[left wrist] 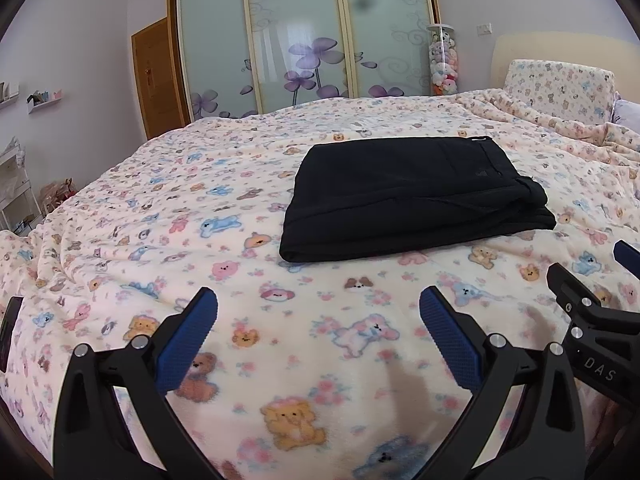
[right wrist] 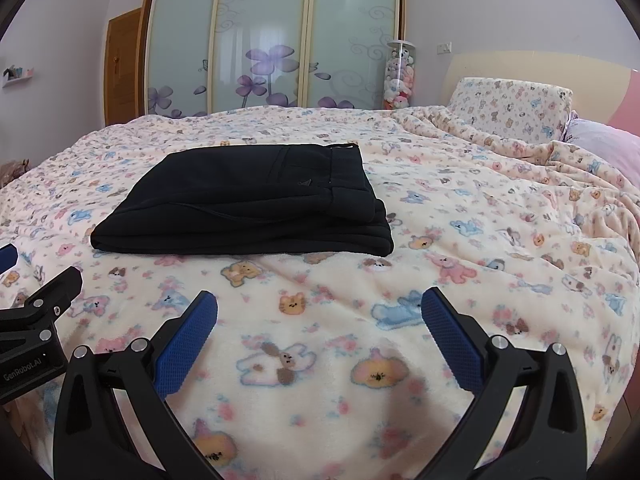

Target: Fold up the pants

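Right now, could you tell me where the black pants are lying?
The black pants lie folded on the teddy-bear blanket, mid-bed, ahead of both open grippers; right of centre in the left wrist view, left of centre in the right.

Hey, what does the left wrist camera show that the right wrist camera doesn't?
Only the left wrist view shows the white shelving rack by the left wall and the right claw at its right edge. Only the right wrist view shows the lilac pillow and the left claw at its left edge. Both share the folded black pants on the teddy-print blanket, the flowered wardrobe doors, and open, empty claws.
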A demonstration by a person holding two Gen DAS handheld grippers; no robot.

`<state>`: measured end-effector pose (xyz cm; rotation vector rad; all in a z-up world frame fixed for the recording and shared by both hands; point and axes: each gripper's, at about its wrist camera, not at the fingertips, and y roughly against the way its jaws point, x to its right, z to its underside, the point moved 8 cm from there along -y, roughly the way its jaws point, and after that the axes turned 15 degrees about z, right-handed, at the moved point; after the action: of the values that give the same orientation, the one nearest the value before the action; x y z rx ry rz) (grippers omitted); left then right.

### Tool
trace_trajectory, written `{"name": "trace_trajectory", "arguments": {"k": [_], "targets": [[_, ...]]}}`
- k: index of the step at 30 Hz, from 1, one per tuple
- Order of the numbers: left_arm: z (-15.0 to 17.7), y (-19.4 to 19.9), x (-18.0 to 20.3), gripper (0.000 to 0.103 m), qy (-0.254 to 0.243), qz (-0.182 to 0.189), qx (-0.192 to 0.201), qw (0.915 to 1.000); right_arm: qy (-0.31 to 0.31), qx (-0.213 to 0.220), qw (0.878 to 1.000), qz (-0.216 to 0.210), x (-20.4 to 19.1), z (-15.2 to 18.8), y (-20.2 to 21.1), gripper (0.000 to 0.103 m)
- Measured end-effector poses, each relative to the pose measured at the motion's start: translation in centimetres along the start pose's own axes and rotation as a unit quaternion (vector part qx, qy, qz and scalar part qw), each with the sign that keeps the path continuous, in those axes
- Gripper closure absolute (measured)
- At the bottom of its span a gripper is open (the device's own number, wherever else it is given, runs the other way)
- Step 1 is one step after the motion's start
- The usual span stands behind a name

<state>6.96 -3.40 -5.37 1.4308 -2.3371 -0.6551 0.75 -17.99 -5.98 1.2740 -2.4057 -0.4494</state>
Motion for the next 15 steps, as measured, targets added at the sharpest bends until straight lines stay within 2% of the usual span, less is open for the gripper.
{"name": "trace_trajectory", "arguments": {"k": [15], "targets": [[-0.12, 0.01, 0.23, 0.002, -0.002, 0.009, 0.004, 0.9999, 0.001, -0.001, 1.000, -0.001, 0.12, -0.08, -0.16, 0.001]]}}
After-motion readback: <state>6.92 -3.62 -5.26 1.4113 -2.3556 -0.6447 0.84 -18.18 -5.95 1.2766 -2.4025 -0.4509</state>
